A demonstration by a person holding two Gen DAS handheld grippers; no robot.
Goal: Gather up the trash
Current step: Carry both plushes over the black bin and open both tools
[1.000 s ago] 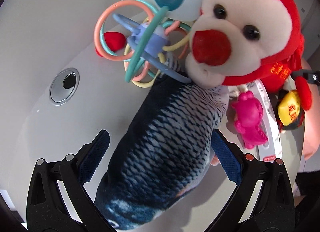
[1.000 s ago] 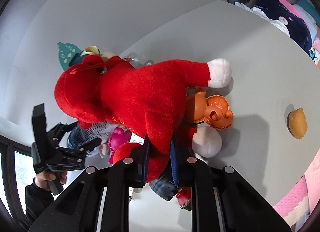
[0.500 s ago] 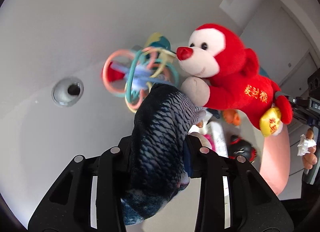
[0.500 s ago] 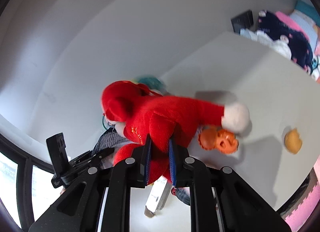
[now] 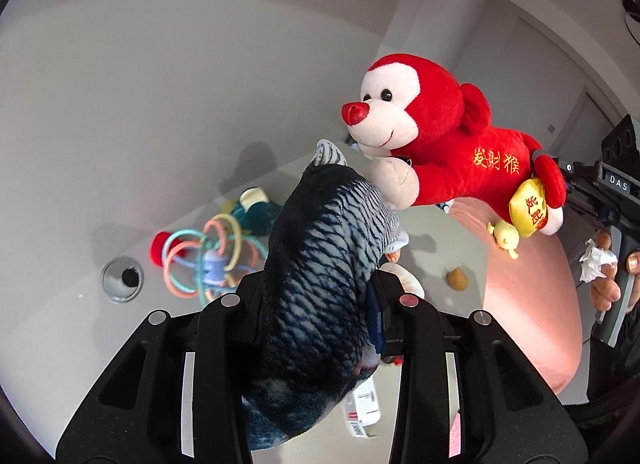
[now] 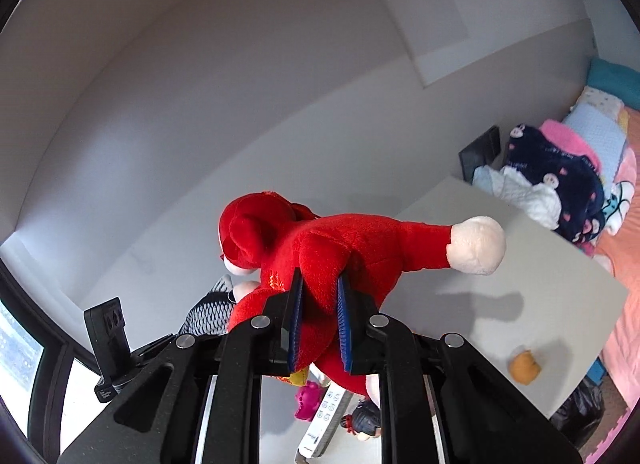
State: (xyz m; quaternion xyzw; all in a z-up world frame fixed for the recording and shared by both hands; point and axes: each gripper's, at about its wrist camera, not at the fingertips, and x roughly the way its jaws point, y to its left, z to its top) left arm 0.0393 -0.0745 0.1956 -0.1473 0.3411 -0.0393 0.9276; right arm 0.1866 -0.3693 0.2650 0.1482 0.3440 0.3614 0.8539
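My left gripper (image 5: pixel 316 304) is shut on a dark blue and grey plush fish (image 5: pixel 320 264), which hangs above the white table (image 5: pixel 60 324). In the right wrist view my right gripper (image 6: pixel 320 312) is shut on the lower body of a red plush monkey (image 6: pixel 352 248), its blue pads pressed into the fabric. The monkey (image 5: pixel 440 143) floats in the air at the upper right of the left wrist view, one paw touching the fish. A crumpled white tissue (image 5: pixel 596 264) sits in the hand (image 5: pixel 608 288) that carries the right gripper.
On the table lie a ring rattle (image 5: pixel 208 260), a teal toy (image 5: pixel 256 207), a tan lump (image 5: pixel 456 278), a white remote (image 6: pixel 326 420), a pink toy (image 6: pixel 306 404), an orange toy (image 6: pixel 524 368). A grommet hole (image 5: pixel 122 278) is left. A pink cushion (image 5: pixel 532 304), a bed with clothes (image 6: pixel 560 183) and a black bag (image 6: pixel 580 412) lie beyond.
The left jaws went from wide open around the fish to shut on it. Both grippers rose from the table, lifting the fish and the monkey off the toy pile.
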